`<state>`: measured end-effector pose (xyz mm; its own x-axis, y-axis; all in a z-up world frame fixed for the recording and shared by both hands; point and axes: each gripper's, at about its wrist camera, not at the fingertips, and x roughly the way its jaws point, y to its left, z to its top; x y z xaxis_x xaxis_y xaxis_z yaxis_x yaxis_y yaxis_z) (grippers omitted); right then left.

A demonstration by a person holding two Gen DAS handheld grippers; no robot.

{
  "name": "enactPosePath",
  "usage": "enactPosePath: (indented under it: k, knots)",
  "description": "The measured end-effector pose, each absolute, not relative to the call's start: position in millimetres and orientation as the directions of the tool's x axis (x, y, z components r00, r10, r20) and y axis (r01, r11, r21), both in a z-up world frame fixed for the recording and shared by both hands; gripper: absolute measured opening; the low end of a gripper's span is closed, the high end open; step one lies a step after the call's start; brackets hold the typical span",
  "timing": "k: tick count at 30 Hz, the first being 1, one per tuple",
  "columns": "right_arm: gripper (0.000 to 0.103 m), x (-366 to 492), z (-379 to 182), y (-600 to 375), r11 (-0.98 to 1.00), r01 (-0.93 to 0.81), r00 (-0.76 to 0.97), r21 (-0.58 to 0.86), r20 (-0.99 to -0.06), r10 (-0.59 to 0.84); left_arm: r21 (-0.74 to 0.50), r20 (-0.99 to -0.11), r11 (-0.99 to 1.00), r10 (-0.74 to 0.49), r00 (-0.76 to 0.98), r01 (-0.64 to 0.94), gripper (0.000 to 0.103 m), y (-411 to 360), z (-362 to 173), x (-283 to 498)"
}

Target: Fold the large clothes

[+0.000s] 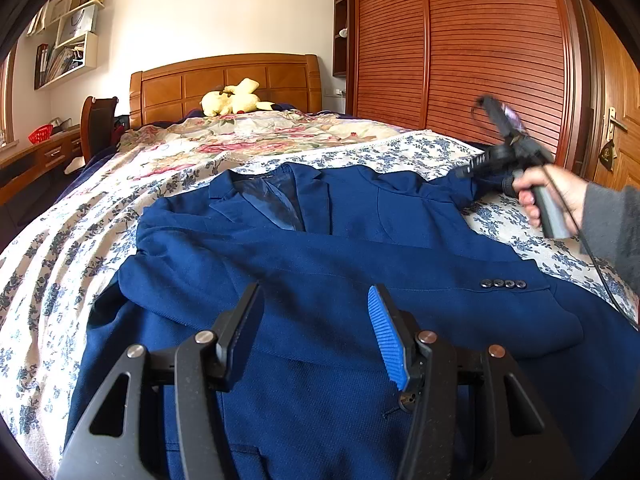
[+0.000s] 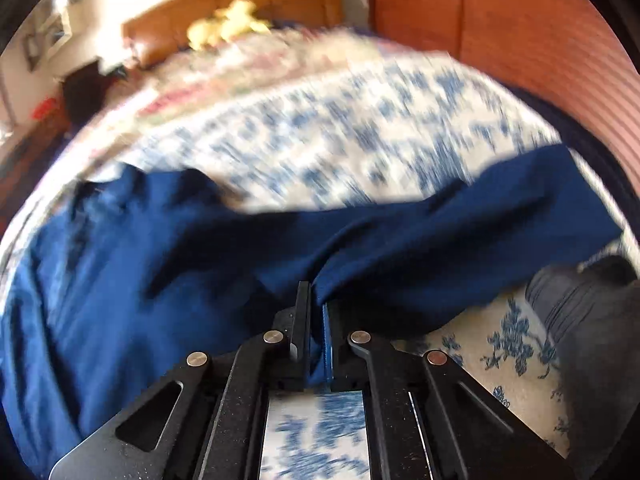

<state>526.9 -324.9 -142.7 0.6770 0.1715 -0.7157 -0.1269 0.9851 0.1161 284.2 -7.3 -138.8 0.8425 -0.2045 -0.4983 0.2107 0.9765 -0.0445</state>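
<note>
One jacket, two grippers

Navy jacket (image 1: 320, 264) spread face-up across floral bed (image 1: 60, 272), collar toward headboard (image 1: 224, 80), lapels open on dark lining, one sleeve laid across the front with four cuff buttons showing. Left gripper (image 1: 316, 332) poised above the hem, fingers apart, nothing between. Right gripper (image 2: 316, 320) clamped on a blue sleeve fold, fabric lifted.

Daylit room, one view sharp, one smeared by motion

Soft daylight enters from the left, brightening the white wall (image 1: 192, 12) and paling the bedspread (image 1: 60, 248); the left wrist view is crisp, save the blurred right gripper (image 1: 464, 172); the right wrist view streaks the bedspread and jacket (image 2: 160, 264); both frames bow at the edges, with black corners.
</note>
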Motion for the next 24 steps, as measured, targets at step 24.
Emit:
enactPosePath:
  k: [24]
  knots:
    - [0.022,421.2,-102.6,-216.2,0.893,-0.445,0.635,0.062,-0.681,0.364,-0.033,-0.507,0.976,-0.2,0.839,0.214,0.053,-9.5,-139.8,285.5]
